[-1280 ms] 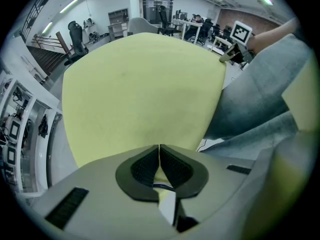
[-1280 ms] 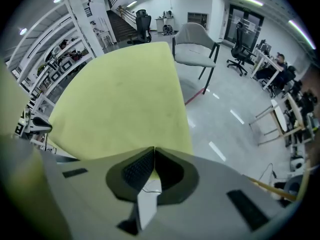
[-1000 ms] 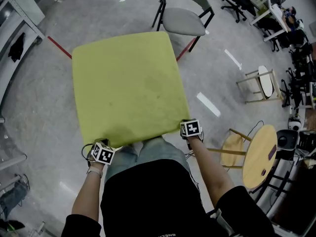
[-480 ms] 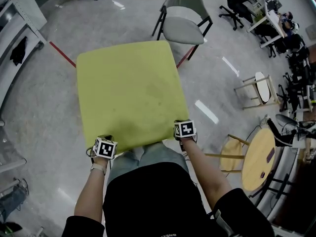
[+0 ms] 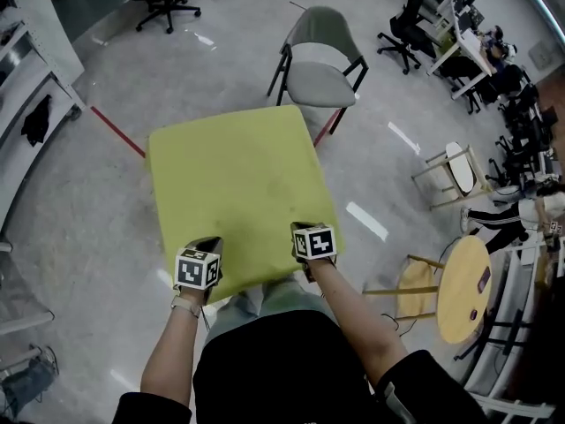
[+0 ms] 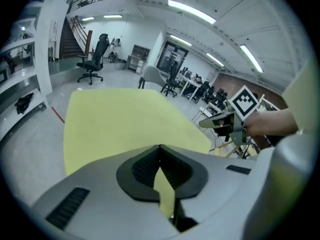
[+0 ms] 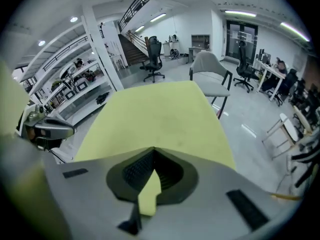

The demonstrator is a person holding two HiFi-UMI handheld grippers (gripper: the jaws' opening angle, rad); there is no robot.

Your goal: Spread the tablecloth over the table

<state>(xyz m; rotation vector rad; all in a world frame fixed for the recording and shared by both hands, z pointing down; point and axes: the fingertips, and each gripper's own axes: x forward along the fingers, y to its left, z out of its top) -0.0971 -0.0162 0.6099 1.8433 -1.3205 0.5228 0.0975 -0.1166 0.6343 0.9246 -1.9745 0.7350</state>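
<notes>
A yellow-green tablecloth (image 5: 238, 188) lies over a square table in front of me. My left gripper (image 5: 208, 246) is shut on the cloth's near left corner, and a strip of the cloth (image 6: 164, 190) shows pinched between its jaws. At the near right corner my right gripper (image 5: 305, 230) is shut too, with a strip of the cloth (image 7: 149, 193) between its pads. Both grippers hold the near edge lifted above the table. In each gripper view the cloth (image 6: 120, 126) (image 7: 162, 114) stretches away flat toward the far edge. The table itself is hidden under the cloth.
A grey chair (image 5: 322, 60) stands at the table's far side. To the right are a round wooden table (image 5: 463, 290), a wooden stool (image 5: 415, 276) and a white stool (image 5: 459, 162). Shelves (image 5: 26, 95) line the left wall, and a red floor line (image 5: 115, 131) runs near them.
Both grippers have risen and moved forward and inward over the table, bringing the cloth's near edge up with them. Their grips have stayed the same.
</notes>
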